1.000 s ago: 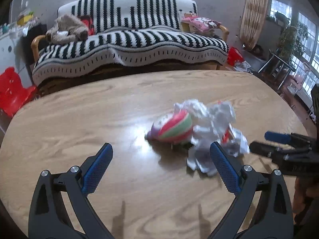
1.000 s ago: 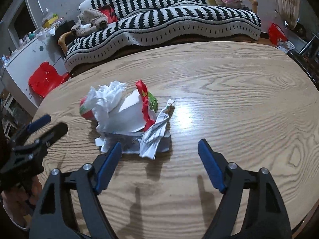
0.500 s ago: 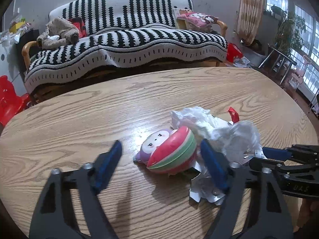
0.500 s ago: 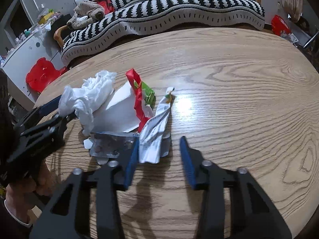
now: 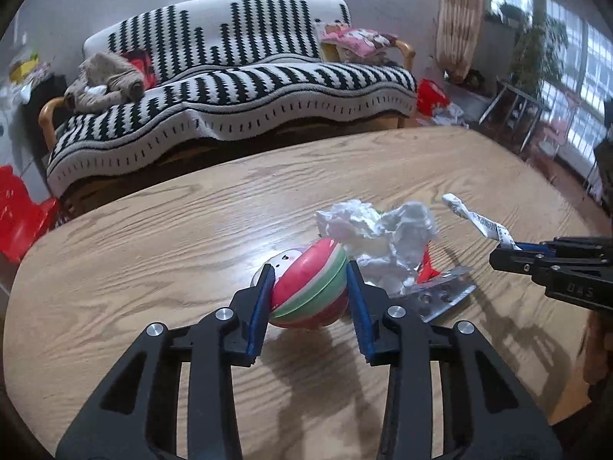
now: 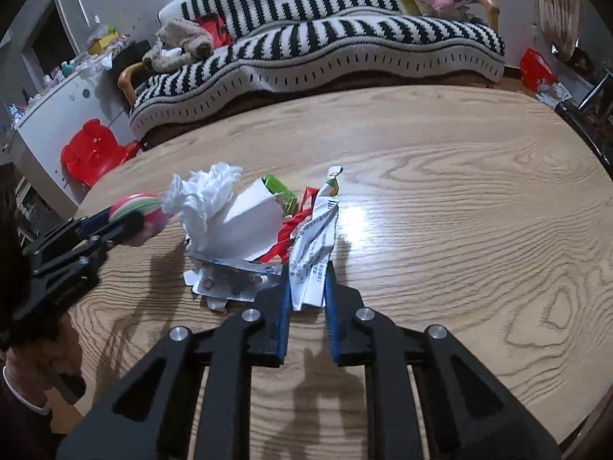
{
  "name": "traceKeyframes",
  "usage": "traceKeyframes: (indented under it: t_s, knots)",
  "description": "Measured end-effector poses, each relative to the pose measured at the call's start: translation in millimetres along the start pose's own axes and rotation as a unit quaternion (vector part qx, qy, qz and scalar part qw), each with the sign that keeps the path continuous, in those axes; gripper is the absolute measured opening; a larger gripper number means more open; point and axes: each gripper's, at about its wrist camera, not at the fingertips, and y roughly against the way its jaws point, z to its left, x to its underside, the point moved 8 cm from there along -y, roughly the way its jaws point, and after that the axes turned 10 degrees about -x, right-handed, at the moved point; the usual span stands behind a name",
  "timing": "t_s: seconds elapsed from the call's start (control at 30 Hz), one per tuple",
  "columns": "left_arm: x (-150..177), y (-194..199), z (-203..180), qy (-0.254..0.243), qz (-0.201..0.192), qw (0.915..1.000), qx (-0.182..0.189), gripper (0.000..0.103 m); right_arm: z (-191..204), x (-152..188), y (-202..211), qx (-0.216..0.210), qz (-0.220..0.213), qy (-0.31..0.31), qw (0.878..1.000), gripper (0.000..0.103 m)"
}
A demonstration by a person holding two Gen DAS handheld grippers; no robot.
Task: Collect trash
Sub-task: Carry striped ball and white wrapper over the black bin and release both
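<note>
Left gripper [image 5: 310, 280]: black angular frame w/ triangular cutouts, blue pads [image 5: 257, 320] inside each finger, silver round screws on top. Right gripper [image 6: 306, 287]: same build, black w/ blue pads; raised lettering on its side seen from left cam. Dark sleeve [image 6: 17, 418] w/ white cuff edge behind left gripper.

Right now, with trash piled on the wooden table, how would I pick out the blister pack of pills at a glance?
On the oval wooden table, find the heap of crumpled white tissue and red ribbon. The flat silver foil blister pack lies at the heap's near edge, beside the right tool. It alone is shiny metal, dotted with round pill bubbles.
</note>
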Motion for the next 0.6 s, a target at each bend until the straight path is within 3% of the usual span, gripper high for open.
traceKeyframes:
  t_s: [0.17,0.37,0.6]
  knots:
    - [-0.9,33.0,11.7,0.047,-0.004,0.9985,0.029,0.037,-1.3,4.2,23.8,-0.004,-0.012,0.001,1.0,0.016]
    - [-2.9,54.9,2.1,0.056,-0.014,0.9975,0.04,0.037,-9.8,12.9,52.6,0.002,-0.022,-0.002,1.0,0.016]
    - [-1.0,64.6,-49.0,0.03,-0.009,0.9979,0.056,0.037,-41.9,28.0,91.8,0.023,-0.036,-0.016,0.999,0.016]
